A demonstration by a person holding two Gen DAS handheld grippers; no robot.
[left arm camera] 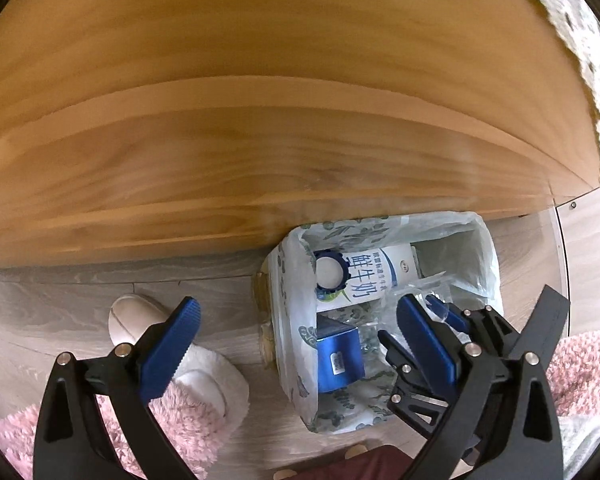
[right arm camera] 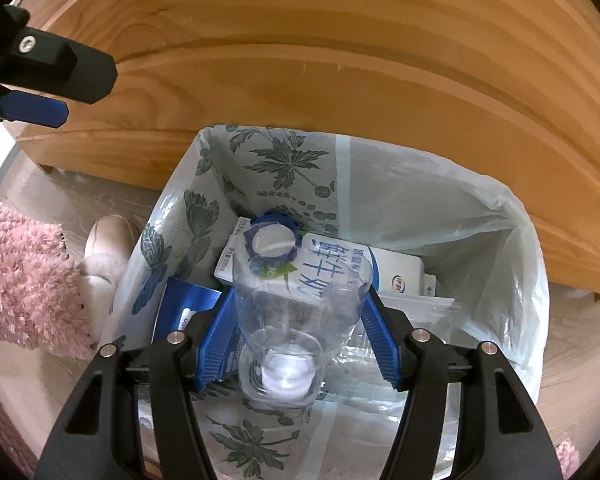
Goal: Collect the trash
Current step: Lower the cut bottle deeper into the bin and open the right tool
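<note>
A clear plastic bottle (right arm camera: 288, 320) is pinched between the blue pads of my right gripper (right arm camera: 300, 308), base toward the camera, hanging just over the open trash bin (right arm camera: 512, 216). The bin is lined with a leaf-printed bag. Inside it lie a white milk carton (right arm camera: 396, 276) with a blue cap (right arm camera: 274, 240) and a blue box (right arm camera: 188, 300). My left gripper (left arm camera: 298, 340) is open and empty above the bin's left side. The bin (left arm camera: 296, 360), carton (left arm camera: 364, 276), blue box (left arm camera: 340, 356) and my right gripper (left arm camera: 452, 312) also show in the left wrist view.
A wooden furniture panel (left arm camera: 260, 140) stands right behind the bin. A white fluffy slipper (left arm camera: 140, 316) lies on the grey wood floor (left arm camera: 40, 308) left of the bin. Pink fluffy fabric (right arm camera: 20, 280) hangs close at the left.
</note>
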